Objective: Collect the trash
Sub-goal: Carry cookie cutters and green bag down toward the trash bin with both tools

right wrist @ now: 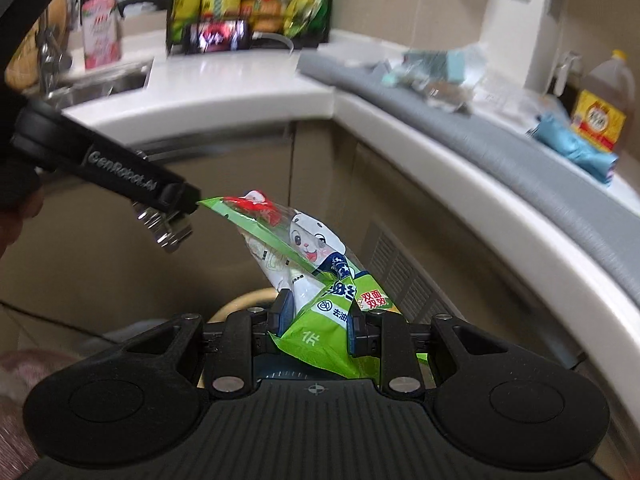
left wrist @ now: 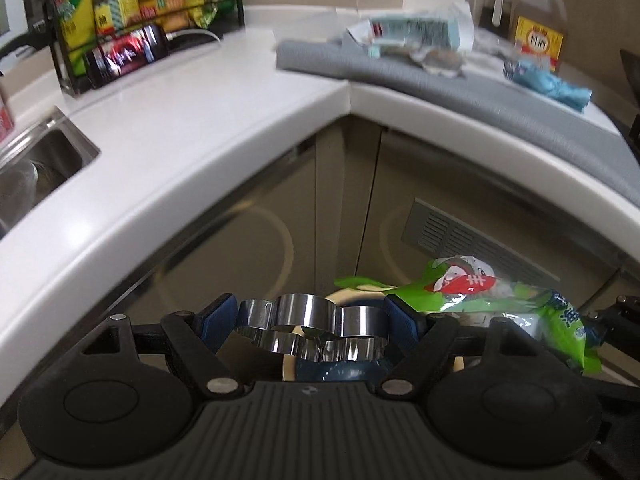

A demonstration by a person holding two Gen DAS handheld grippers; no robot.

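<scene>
Green-and-clear plastic wrapper (right wrist: 316,280), printed with a cartoon animal, is pinched between the blue pads of the right gripper (right wrist: 320,320) and stands up crumpled in front of the beige cabinet doors (left wrist: 280,216), below the white countertop (left wrist: 192,112). Left gripper (left wrist: 312,320) grips a shiny metal cutter (left wrist: 312,326) of joined rings, its jaws set wide against the cutter's sides; the wrapper's far tip lies just beside it. A round tan-rimmed bin (right wrist: 244,300) shows beneath both tools. More crumpled packaging (left wrist: 416,36) and a blue bag (left wrist: 552,82) lie on the grey mat (left wrist: 500,100) atop the counter.
</scene>
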